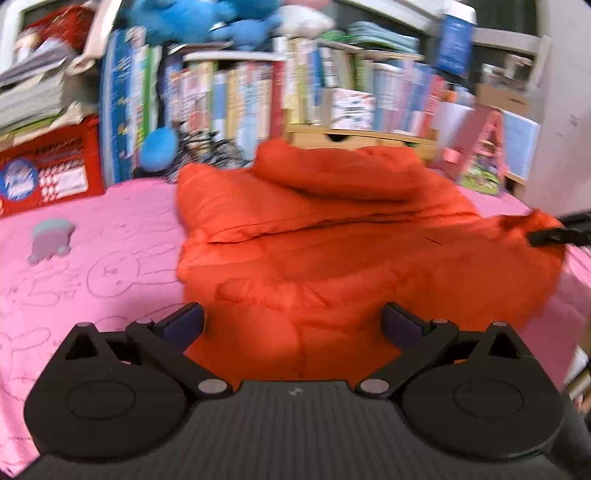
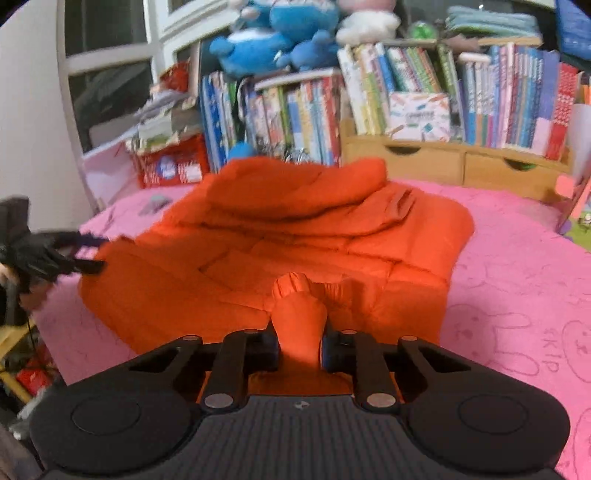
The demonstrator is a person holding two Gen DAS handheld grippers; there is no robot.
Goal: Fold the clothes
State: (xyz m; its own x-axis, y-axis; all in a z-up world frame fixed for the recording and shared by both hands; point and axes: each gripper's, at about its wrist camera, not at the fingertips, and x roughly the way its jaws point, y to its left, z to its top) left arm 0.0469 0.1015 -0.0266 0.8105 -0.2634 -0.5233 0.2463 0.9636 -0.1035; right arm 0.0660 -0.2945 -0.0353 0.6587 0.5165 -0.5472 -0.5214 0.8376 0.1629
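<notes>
Right tool (image 2: 298, 345) clamped on orange jacket (image 2: 280, 236) hem, likely to carry the fold. Left tool (image 1: 293, 321) fingers apart over jacket's near edge, holding nothing.

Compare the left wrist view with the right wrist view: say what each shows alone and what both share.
Left wrist only: the left gripper open over the jacket's near edge, and a grey toy on the pink blanket. Right wrist only: the right gripper shut on a bunch of jacket, and a window. Both: jacket, blanket, books and blue plush toys.
</notes>
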